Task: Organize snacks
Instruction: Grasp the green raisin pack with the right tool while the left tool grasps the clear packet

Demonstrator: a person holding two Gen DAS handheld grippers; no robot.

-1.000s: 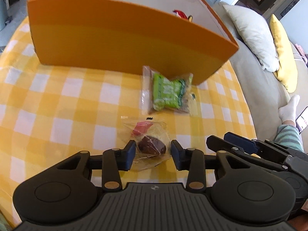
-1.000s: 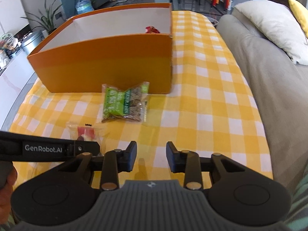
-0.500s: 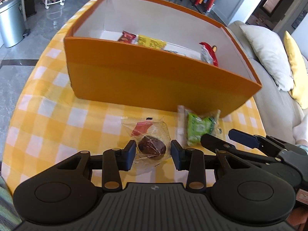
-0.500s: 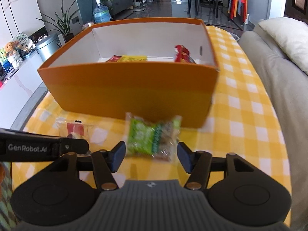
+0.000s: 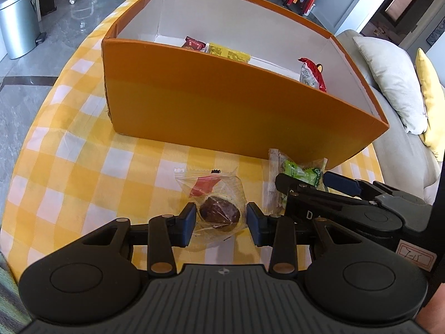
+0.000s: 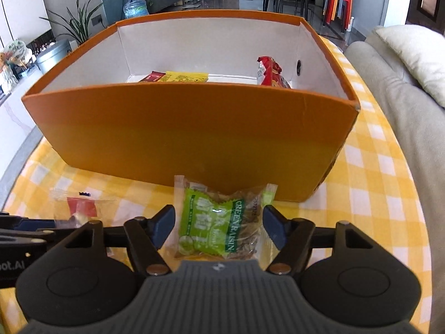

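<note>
An orange box [image 5: 222,105] with white inside walls stands on the yellow checked tablecloth and holds several snack packets. A clear packet with a brown cake [image 5: 219,211] lies between the open fingers of my left gripper [image 5: 221,224]. It also shows in the right wrist view [image 6: 80,208]. A green raisin packet [image 6: 219,222] lies in front of the box [image 6: 194,130], between the open fingers of my right gripper [image 6: 219,229]. In the left wrist view the raisin packet [image 5: 300,172] is partly hidden by my right gripper [image 5: 306,192].
A grey sofa [image 6: 403,89] with cushions runs along the table's right side. A metal bin [image 5: 16,25] stands on the floor at far left. Inside the box lie a red packet [image 5: 311,73] and a yellow packet [image 5: 228,53].
Both grippers have moved forward and higher, so the box's inside now shows. The right gripper has opened wider and now straddles the raisin packet. The left still straddles the cake packet.
</note>
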